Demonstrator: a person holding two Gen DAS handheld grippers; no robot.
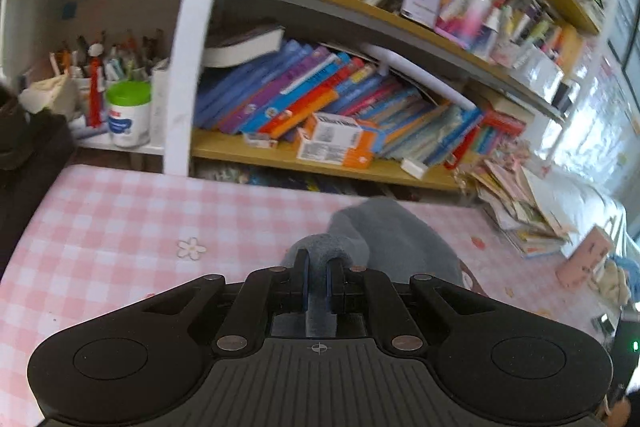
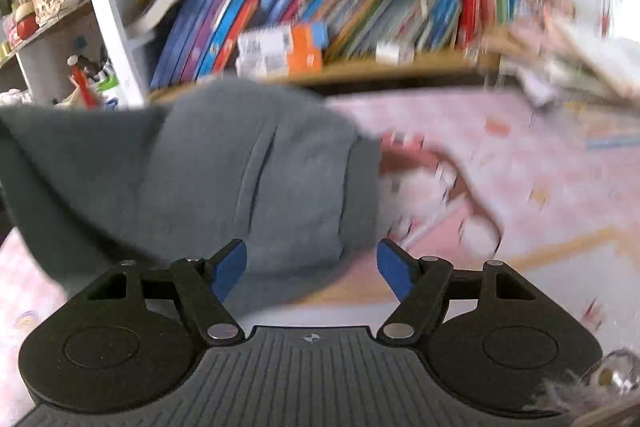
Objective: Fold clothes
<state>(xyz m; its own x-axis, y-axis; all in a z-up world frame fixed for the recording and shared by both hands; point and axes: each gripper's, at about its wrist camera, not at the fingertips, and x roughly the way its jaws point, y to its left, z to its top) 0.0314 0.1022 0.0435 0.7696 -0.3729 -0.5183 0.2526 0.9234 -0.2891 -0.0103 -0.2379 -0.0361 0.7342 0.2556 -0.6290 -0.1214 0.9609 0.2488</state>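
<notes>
In the left wrist view, the left gripper (image 1: 316, 267) is nearest, its two blue-padded fingers (image 1: 305, 277) clenched on a bunched fold of the grey garment (image 1: 384, 227). The cloth bulges out just past the fingertips and trails away to the right over the bench (image 1: 120, 219), which carries a pink and white checked cover with a small flower print. In the right wrist view, the right gripper (image 2: 312, 265) has its fingers (image 2: 228, 269) released and spread wide; the grey garment (image 2: 248, 171) lies below and between them, but the pads do not press on it. There the cloth forms a thick, creased heap on the bench (image 2: 540, 155), reaching off the left edge of the picture. Beyond the bench stands a bookshelf (image 1: 320, 163) packed with leaning colourful books (image 1: 304, 95). Left of it, a white unit holds a pot of pens (image 1: 108, 63) and a green-lidded tub (image 1: 128, 115).
</notes>
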